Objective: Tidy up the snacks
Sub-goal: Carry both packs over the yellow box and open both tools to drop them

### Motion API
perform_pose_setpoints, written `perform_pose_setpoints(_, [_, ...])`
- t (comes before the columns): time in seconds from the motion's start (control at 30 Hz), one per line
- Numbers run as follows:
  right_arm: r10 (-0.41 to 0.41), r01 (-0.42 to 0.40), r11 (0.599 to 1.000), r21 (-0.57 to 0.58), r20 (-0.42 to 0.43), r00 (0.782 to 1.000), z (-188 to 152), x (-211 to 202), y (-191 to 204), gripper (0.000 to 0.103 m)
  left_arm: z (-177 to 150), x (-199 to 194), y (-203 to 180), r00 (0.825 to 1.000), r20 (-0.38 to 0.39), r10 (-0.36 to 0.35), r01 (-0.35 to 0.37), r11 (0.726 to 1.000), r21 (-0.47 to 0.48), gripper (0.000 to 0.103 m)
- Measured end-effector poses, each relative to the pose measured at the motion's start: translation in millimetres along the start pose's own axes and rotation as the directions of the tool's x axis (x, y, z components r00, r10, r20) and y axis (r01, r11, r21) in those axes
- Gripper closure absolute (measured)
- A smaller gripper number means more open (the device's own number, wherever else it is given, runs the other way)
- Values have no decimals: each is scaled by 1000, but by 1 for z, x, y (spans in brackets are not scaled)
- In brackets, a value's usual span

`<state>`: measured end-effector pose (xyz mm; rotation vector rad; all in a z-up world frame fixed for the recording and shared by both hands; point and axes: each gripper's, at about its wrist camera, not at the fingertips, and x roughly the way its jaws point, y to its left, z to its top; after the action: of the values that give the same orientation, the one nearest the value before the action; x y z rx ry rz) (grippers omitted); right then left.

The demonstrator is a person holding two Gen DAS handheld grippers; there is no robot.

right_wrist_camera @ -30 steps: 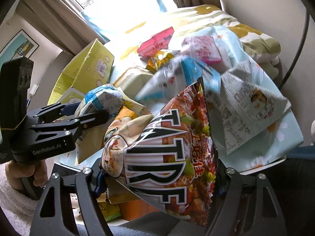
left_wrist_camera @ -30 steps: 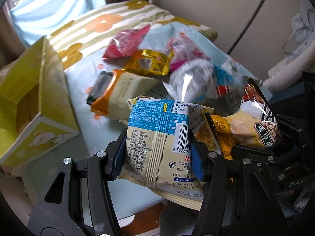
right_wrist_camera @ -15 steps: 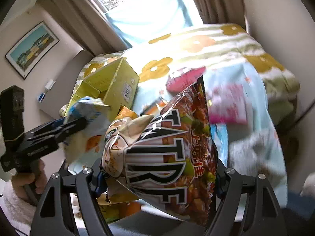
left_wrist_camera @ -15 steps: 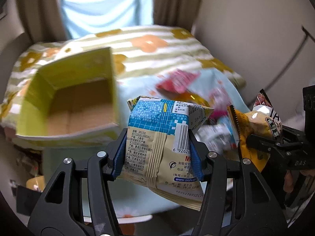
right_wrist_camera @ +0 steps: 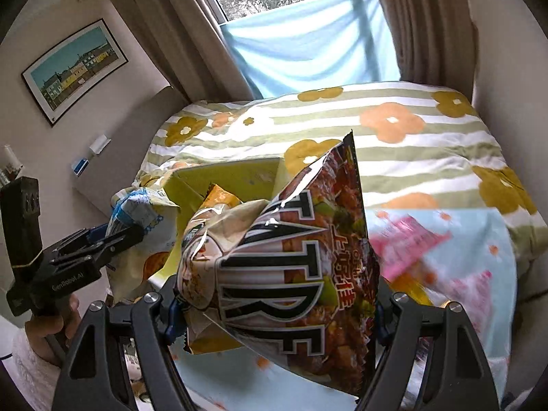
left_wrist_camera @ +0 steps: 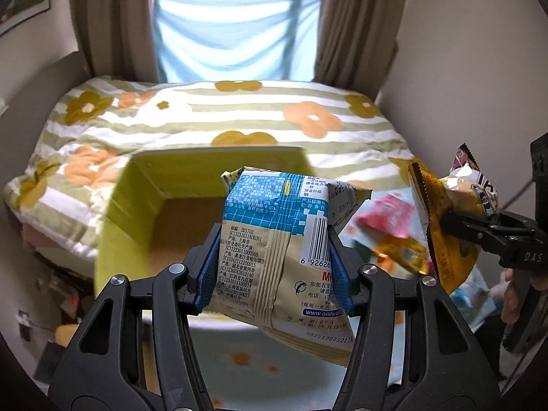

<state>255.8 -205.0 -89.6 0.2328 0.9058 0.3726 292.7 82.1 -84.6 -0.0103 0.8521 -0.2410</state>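
A blue-and-cream snack packet (left_wrist_camera: 274, 250) is clamped by the left hand-held gripper (left_wrist_camera: 274, 270); a chip bag (right_wrist_camera: 291, 267) is pinched by the right hand-held gripper (right_wrist_camera: 274, 311). A yellow box (left_wrist_camera: 144, 198) lies open at 11 o'clock.

Left gripper (left_wrist_camera: 274, 267) clamped, right gripper (right_wrist_camera: 274, 304) clamped, both angled downward

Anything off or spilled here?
Nothing spilled or torn. The right tool grips two bags at once: a red chips bag and an orange packet behind it. The yellow box sits upright and open.
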Motion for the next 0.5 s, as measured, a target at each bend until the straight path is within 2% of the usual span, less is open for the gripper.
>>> perform_pose_setpoints(0.27, [-51,52,999,6,-90,995,33,98,49,27,29,66,80,995,-86,49,-46,998,35,51])
perform_pose_setpoints(0.5, [-123,125,992,6,-142,982,40,152,69,27,40,130,114,984,-166,66,-53,996,78,51])
